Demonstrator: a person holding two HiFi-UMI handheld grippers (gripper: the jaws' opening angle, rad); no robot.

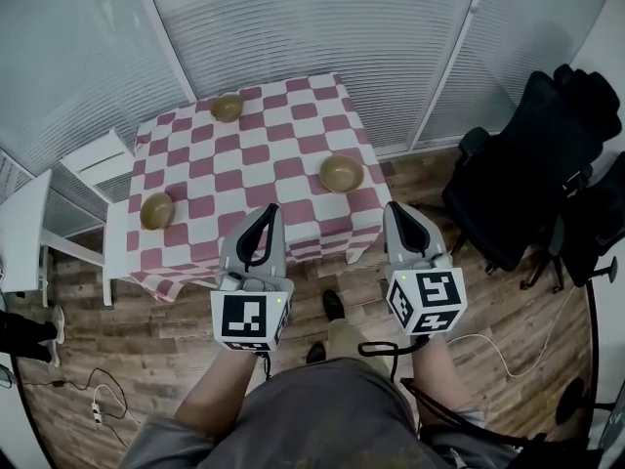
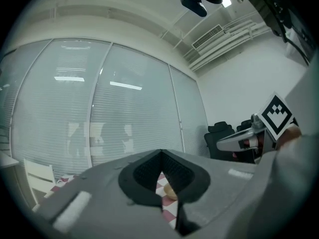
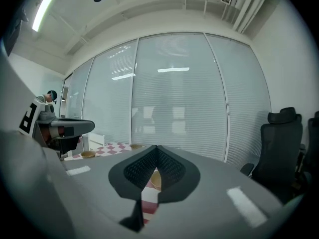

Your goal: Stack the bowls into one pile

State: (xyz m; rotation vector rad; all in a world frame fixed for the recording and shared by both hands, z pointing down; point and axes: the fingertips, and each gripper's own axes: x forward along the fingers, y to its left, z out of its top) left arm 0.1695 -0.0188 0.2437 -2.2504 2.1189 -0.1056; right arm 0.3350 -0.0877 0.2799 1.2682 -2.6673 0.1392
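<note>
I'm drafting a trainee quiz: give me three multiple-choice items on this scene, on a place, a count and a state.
1. The tan round bowls sit on: A the wooden floor; B the red-and-white checked tablecloth; C the black office chair.
2. Bowls in view: A two; B three; C five.
3. The left tool and right tool are: A shut and empty; B shut on a bowl; C wide open.
Answers: 1 B, all rest on the cloth; 2 B, three lie apart; 3 A, each tool's jaws meet at the tips around nothing.
</note>
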